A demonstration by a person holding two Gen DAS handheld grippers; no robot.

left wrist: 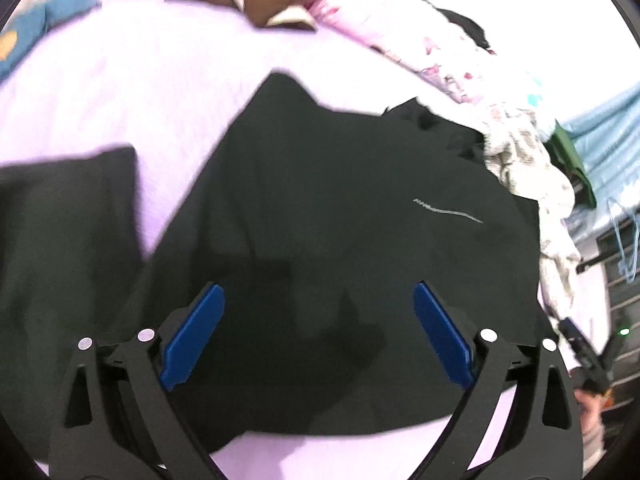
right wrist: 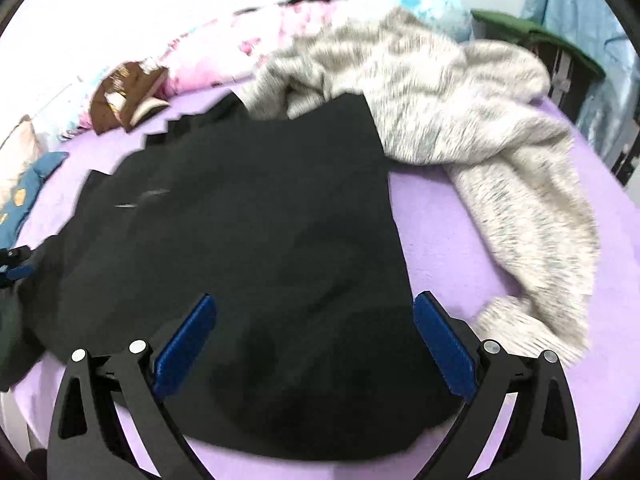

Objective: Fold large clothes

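Two tools hang over the bed point(right wrist: 500, 216), and I see both spread wide with nothing between their blue pads. My left tool point(left wrist: 319, 300) hovers above the near part of the black garment point(left wrist: 340, 208), which lies flat on the lilac sheet; a thin grey mark shows on its right side. My right tool point(right wrist: 315, 312) is above the same garment's near right part. A mottled cream sweater point(right wrist: 472, 120) lies crumpled just beyond the garment's far right corner, overlapping its edge. A brown item point(right wrist: 120, 100) sits far left, near a pink patterned quilt point(right wrist: 248, 52).
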